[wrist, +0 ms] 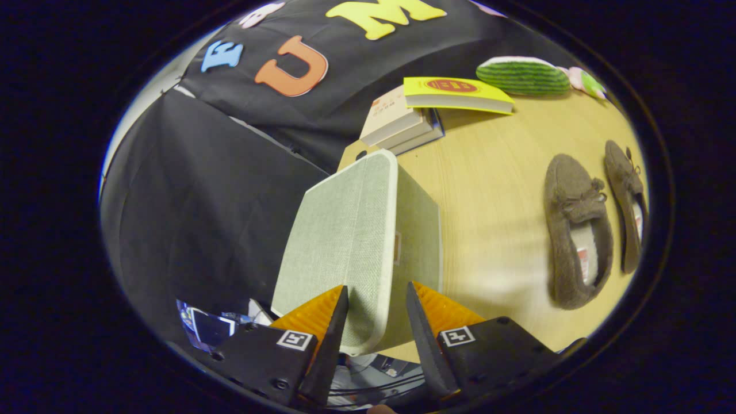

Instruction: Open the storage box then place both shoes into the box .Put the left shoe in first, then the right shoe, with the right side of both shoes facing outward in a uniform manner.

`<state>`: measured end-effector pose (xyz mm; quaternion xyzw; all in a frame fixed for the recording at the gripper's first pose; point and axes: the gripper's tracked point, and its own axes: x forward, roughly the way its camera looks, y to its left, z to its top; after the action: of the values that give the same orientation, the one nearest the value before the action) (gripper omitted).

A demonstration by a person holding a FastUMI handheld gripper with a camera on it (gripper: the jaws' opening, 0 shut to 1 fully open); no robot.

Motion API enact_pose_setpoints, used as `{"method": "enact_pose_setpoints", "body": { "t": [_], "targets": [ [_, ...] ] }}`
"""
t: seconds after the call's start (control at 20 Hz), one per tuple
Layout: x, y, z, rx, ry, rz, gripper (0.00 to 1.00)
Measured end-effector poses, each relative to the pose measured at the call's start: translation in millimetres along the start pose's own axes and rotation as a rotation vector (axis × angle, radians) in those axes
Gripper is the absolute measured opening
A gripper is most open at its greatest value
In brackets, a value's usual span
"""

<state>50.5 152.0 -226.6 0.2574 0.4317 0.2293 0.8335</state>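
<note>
The pale green fabric storage box [422,230] stands at the edge of the wooden table [494,172], with its white-rimmed lid [345,230] lying on it. My gripper [376,299] is open and straddles the near corner of the lid's rim. One finger lies over the lid's top face. The other sits beside the box's front wall, with a narrow gap to the rim. Two brown fuzzy slipper shoes lie side by side on the table beyond the box: the nearer shoe [575,230] and the farther shoe [627,195].
A stack of books [402,123] with a yellow book [460,95] on top lies behind the box. A watermelon-patterned cushion [523,75] sits past them. Black cloth hangs beside the table on the lid's side.
</note>
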Motion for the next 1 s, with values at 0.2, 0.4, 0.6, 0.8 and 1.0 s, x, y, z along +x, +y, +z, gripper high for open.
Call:
{"method": "enact_pose_setpoints", "body": {
  "t": [0.2, 0.4, 0.6, 0.8, 1.0],
  "targets": [
    [-5, 2, 1, 0.083, 0.018, 0.035, 0.38],
    [-15, 11, 2, 0.093, 0.027, 0.053, 0.06],
    [-34, 40, 16, 0.075, -0.015, 0.083, 0.06],
    [-55, 97, 31, 0.037, -0.061, 0.151, 0.06],
    [-59, 169, 34, -0.040, -0.090, 0.215, 0.06]
  ]
}}
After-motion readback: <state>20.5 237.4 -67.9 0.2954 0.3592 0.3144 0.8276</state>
